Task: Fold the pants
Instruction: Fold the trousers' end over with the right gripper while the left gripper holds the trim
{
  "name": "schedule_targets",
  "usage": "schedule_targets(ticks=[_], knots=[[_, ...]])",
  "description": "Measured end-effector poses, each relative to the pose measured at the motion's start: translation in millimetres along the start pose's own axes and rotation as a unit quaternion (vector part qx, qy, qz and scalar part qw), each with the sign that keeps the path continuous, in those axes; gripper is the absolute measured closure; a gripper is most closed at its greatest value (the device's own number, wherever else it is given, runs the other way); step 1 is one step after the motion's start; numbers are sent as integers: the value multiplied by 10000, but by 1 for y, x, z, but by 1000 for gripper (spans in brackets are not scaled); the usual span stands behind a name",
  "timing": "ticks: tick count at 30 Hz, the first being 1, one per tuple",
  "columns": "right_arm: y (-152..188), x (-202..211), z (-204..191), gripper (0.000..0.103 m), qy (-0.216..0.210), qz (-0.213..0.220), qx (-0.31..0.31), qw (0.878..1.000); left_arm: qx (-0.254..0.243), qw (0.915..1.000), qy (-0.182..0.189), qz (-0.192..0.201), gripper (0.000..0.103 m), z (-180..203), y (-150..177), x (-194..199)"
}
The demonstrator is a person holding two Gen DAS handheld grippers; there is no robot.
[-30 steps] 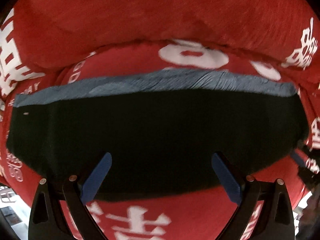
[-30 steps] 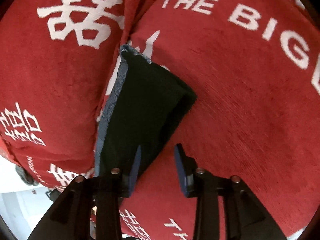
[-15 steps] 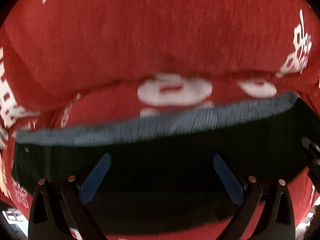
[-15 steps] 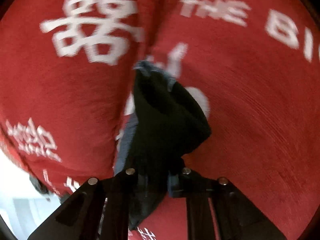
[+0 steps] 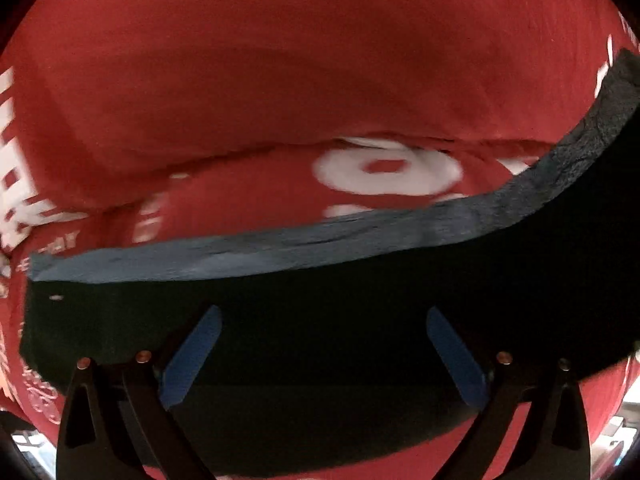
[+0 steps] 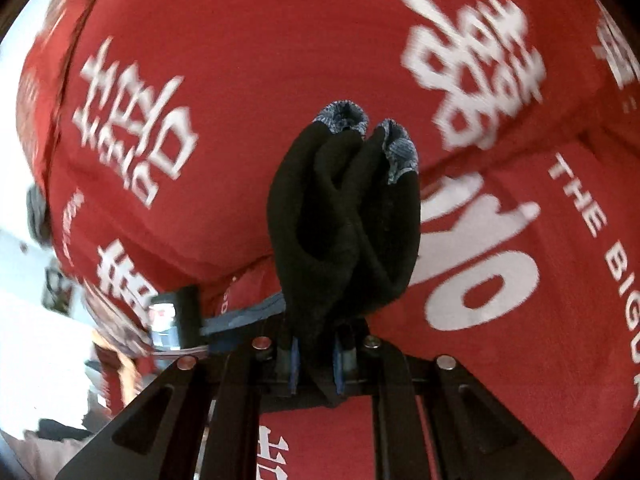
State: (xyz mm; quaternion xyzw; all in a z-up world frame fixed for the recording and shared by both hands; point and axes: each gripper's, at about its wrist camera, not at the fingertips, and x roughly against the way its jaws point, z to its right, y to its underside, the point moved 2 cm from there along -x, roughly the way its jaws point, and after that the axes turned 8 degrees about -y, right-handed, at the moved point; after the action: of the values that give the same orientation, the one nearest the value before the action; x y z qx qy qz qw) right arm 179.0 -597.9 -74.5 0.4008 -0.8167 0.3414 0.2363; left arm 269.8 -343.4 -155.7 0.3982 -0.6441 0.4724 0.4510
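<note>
Dark pants (image 5: 320,320) with a grey-blue waistband (image 5: 280,248) lie on red bedding printed with white letters. My left gripper (image 5: 320,344) hovers just above the dark cloth, its blue pads (image 5: 192,356) spread wide with nothing pinched between them. On the right of this view the waistband rises off the bedding. In the right wrist view my right gripper (image 6: 316,364) is shut on a bunched end of the pants (image 6: 344,216), which stands up from the jaws with the grey-blue band (image 6: 344,116) at the top, lifted off the bedding.
The red cover (image 6: 240,40) with white characters fills both views, and a seam between two cushions (image 5: 240,148) runs behind the pants. At the left edge of the right wrist view the bed's edge (image 6: 68,280) shows, with a bright floor and small objects (image 6: 172,316) beyond.
My right gripper closed on the end of the pants, lifted it off the bedding and rolled. The right part of the waistband rose in the left wrist view; the left gripper stayed open.
</note>
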Motion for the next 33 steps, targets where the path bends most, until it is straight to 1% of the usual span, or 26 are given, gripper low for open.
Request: schedule_targets(ticks=[2, 5, 6, 8, 10, 11, 12, 14, 15, 16, 17, 18, 19, 20, 21, 22, 23, 24, 25, 26, 27, 28, 29, 30, 31, 33], knots=[[3, -17, -37, 89, 149, -85, 340, 9993, 76, 10000, -13, -2, 0, -39, 11, 6], [26, -47, -87, 88, 316, -282, 799, 9959, 305, 9994, -80, -147, 0, -104, 31, 9], [39, -70, -108, 88, 364, -450, 946, 9938, 445, 9988, -115, -181, 0, -133, 39, 10], [65, -106, -133, 87, 503, -709, 1170, 9893, 580, 9978, -210, -242, 0, -175, 56, 10], [97, -154, -155, 85, 685, -1096, 1375, 9820, 686, 9965, -304, -374, 0, -216, 71, 3], [114, -179, -161, 84, 838, -1306, 1459, 9770, 743, 9956, -345, -448, 0, -232, 78, -1], [130, -203, -166, 79, 1052, -1506, 1563, 9705, 786, 9949, -377, -506, 0, -243, 85, -4], [165, -248, -174, 76, 1945, -1860, 2009, 9419, 920, 9928, -418, -636, 0, -272, 99, -11], [175, -257, -178, 75, 2298, -1906, 2243, 9277, 976, 9922, -393, -670, 0, -278, 103, -16], [182, -259, -186, 72, 2521, -1869, 2477, 9166, 1023, 9918, -353, -676, 0, -286, 107, -16], [185, -257, -194, 69, 2605, -1826, 2658, 9100, 1051, 9917, -296, -673, 0, -291, 108, -17], [190, -249, -210, 58, 2581, -1768, 2935, 9033, 1051, 9919, -245, -674, 0, -291, 107, -18], [192, -243, -222, 46, 2508, -1732, 3090, 9009, 1026, 9924, -146, -669, 0, -291, 105, -18], [194, -234, -234, 44, 2380, -1676, 3252, 8997, 982, 9931, -35, -639, 0, -289, 103, -15], [196, -219, -247, 44, 2072, -1660, 3347, 9042, 935, 9938, 72, -603, 0, -287, 102, -11], [193, -213, -251, 44, 1834, -1704, 3229, 9127, 839, 9946, 266, -546, 0, -281, 98, -5], [185, -201, -247, 44, 1530, -1715, 2807, 9319, 730, 9951, 450, -495, 0, -272, 93, -1], [171, -187, -231, 43, 1223, -1617, 2078, 9569, 602, 9951, 643, -442, 0, -260, 88, 4], [160, -178, -212, 43, 937, -1484, 1336, 9754, 508, 9947, 784, -417, 0, -250, 84, 7], [151, -170, -188, 43, 617, -1352, 549, 9874, 392, 9938, 961, -404, 0, -237, 79, 9], [143, -164, -149, 43, 189, -1207, -588, 9908, 294, 9924, 1125, -405, 0, -225, 75, 10], [142, -163, -128, 44, 30, -1161, -1168, 9863, 203, 9897, 1362, -396, 6, -207, 69, 10], [142, -162, -102, 45, -174, -1073, -1797, 9777, 166, 9880, 1482, -389, 12, -198, 65, 11], [142, -163, -88, 47, -353, -996, -2106, 9718, 107, 9852, 1657, -423, 23, -185, 59, 9], [143, -164, -72, 48, -580, -917, -2424, 9641, 56, 9823, 1800, -507, 30, -172, 54, 5], [145, -167, -52, 48, -716, -855, -2817, 9530, 90, 9769, 1995, -762, 33, -151, 48, -7]])
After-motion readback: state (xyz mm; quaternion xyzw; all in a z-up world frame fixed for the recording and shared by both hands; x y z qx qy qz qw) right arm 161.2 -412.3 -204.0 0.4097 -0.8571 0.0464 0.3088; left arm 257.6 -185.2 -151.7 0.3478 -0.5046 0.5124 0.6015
